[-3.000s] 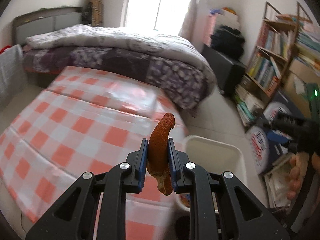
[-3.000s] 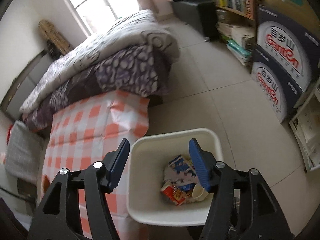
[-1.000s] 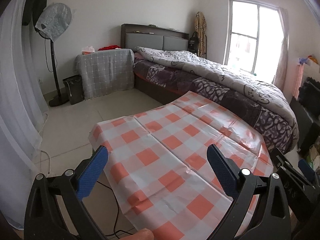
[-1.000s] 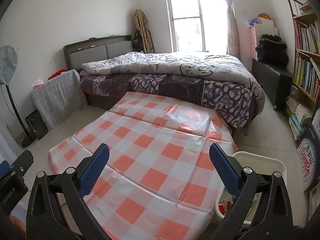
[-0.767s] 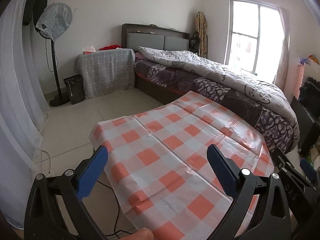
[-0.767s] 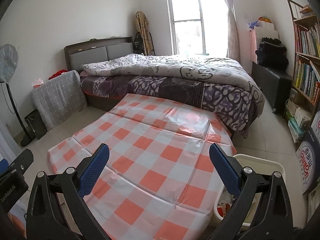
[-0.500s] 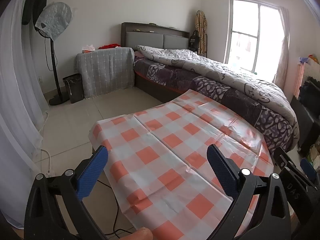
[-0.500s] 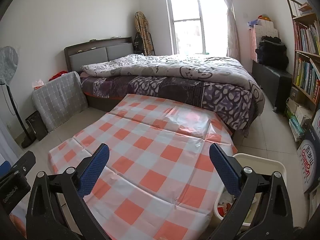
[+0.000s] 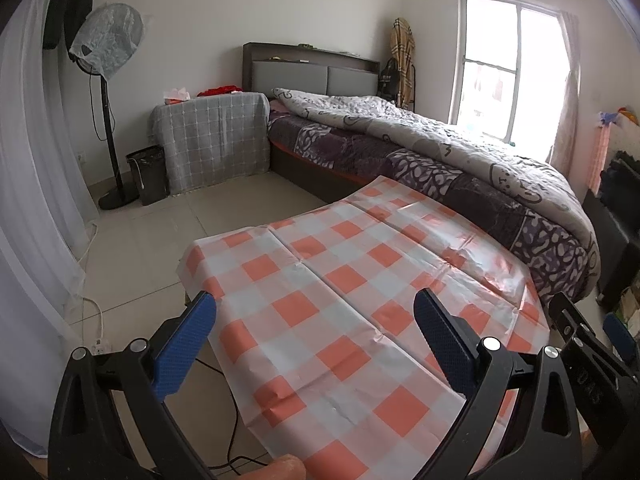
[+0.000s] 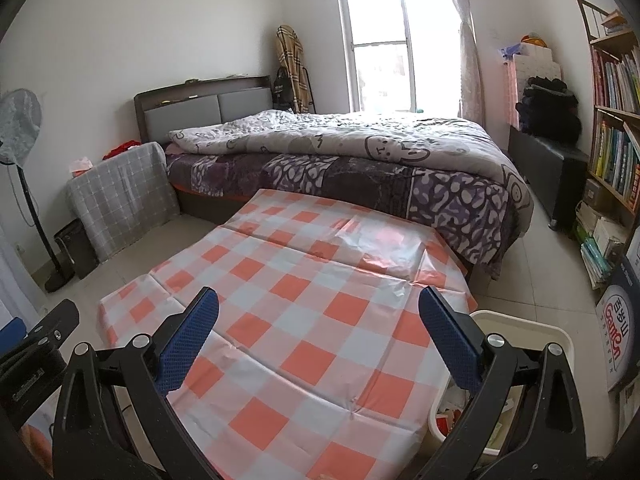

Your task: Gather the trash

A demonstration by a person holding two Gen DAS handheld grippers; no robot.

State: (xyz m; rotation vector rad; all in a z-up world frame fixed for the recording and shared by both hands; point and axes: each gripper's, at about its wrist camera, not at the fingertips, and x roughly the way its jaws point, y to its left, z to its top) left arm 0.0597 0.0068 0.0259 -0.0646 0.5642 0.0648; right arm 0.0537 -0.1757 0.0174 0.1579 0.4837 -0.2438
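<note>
Bedroom, white walls, pale tiled floor; window at the far wall, daylight behind it. Bed: dark headboard with grey panels, grey printed quilt over a purple patterned cover. Low table covered by an orange-and-white checked tablecloth, standing at the foot of the bed, its far edge just beside the bedding; the cloth is creased and glossy. Standing fan with a plastic cover over its head, at the left wall. Small dark bin on the floor near the fan's base. Grey checked cloth draped over a piece of furniture beside the headboard. Bookshelf on the right wall, packed with books. Trash item: white waste bin on the floor just beside the table's right near corner, partly hidden behind the right gripper's finger; scraps of packaging show inside. Left gripper: blue-padded fingers spread wide, nothing between them, held above the cloth's near left part. Right gripper: fingers likewise spread wide and empty, above the cloth's near edge.
</note>
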